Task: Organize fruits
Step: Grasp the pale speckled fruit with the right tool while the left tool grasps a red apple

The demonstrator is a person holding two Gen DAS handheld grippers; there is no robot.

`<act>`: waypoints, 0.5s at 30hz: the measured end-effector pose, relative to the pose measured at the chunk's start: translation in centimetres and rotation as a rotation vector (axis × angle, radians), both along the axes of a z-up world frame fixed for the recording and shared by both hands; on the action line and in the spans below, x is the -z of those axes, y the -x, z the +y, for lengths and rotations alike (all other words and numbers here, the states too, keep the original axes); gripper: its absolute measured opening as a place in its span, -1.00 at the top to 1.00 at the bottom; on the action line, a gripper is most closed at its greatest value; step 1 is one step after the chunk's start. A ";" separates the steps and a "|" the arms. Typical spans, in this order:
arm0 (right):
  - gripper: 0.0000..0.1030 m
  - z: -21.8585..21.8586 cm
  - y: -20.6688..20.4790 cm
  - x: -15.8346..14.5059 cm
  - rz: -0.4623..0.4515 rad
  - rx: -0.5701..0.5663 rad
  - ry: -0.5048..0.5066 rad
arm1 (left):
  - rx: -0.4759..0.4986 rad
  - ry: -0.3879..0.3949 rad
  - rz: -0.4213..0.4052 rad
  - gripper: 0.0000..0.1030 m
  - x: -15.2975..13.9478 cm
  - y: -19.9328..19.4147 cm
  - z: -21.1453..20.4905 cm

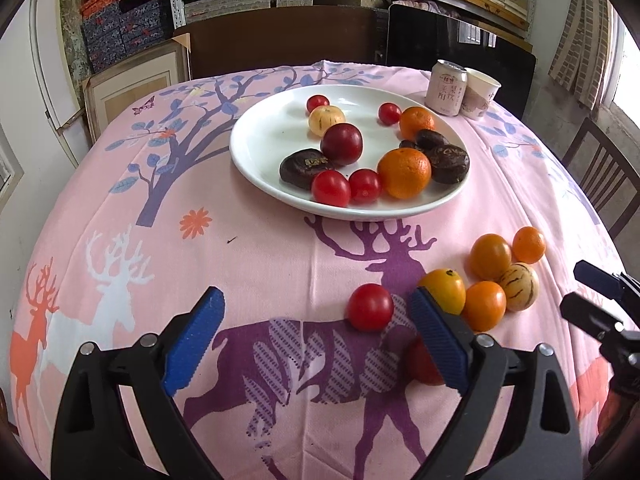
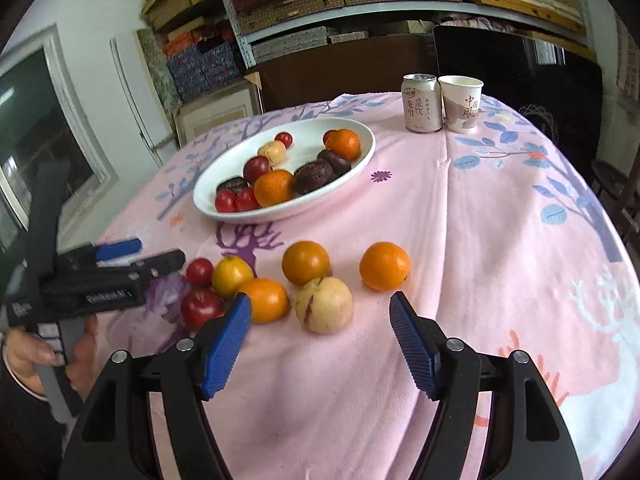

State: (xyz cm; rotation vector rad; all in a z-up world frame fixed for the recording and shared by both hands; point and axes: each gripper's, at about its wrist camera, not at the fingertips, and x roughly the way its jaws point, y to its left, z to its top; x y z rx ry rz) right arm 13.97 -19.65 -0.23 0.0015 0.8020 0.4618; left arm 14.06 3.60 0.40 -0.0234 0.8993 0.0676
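A white plate [image 1: 260, 140] [image 2: 280, 214] at the table's far side holds red tomatoes, oranges, dark fruits and a pale fruit. Several loose fruits lie nearer on the pink cloth. My left gripper [image 1: 316, 300] is open; a red tomato [image 1: 370, 306] rests untouched just inside its right finger, which partly hides another red fruit [image 1: 420, 364]. My right gripper [image 2: 320, 300] is open too, with a pale striped fruit [image 2: 324, 310] just beyond its tips, clear of both pads. Oranges [image 2: 266, 300] [image 2: 385, 266] flank that fruit. The left gripper [image 2: 120, 256] shows at the left.
A drink can [image 2: 422, 103] and a paper cup [image 2: 460, 103] stand at the back right of the table. A hand [image 2: 24, 352] holds the left tool. A wooden chair [image 1: 600, 176] stands to the right; shelves with boxes fill the back wall.
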 end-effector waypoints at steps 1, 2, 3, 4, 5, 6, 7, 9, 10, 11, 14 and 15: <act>-0.40 0.5 0.4 0.3 -0.009 -0.005 0.059 | 0.000 0.001 -0.008 -0.82 0.0 0.2 0.0; -0.40 0.9 0.6 0.6 -0.012 -0.016 0.100 | 0.001 -0.001 -0.015 -0.83 0.0 0.4 0.0; -0.40 1.2 0.7 0.9 -0.006 -0.029 0.126 | 0.003 -0.004 -0.022 -0.83 -0.1 0.4 0.0; -0.37 1.4 0.8 1.2 0.000 -0.039 0.140 | 0.012 -0.007 -0.032 -0.83 -0.1 0.6 -0.1; -0.33 1.5 0.8 1.4 0.002 -0.043 0.155 | 0.024 -0.008 -0.039 -0.84 -0.1 0.6 -0.1; -0.21 1.8 0.7 1.6 0.006 -0.047 0.170 | 0.035 -0.008 -0.038 -0.84 0.0 0.6 -0.2; -0.14 2.0 0.4 1.8 0.013 -0.053 0.182 | 0.040 -0.005 -0.032 -0.84 0.1 0.6 -0.2; -0.14 2.6 -0.2 2.2 0.028 -0.065 0.193 | 0.052 0.012 -0.017 -0.84 0.4 0.6 -0.1; -0.14 2.9 -0.6 2.5 0.036 -0.069 0.201 | 0.058 0.019 -0.011 -0.84 0.5 0.6 -0.1; -0.14 3.3 -1.0 2.6 0.041 -0.068 0.209 | 0.064 0.024 -0.008 -0.84 0.5 0.6 -0.1; 0.03 4.0 -2.2 3.4 0.065 -0.065 0.205 | 0.086 0.038 -0.006 -0.84 0.6 0.8 -0.3; 0.19 4.0 -2.6 3.5 0.058 -0.050 0.206 | 0.095 0.044 -0.002 -0.84 0.6 0.8 -0.4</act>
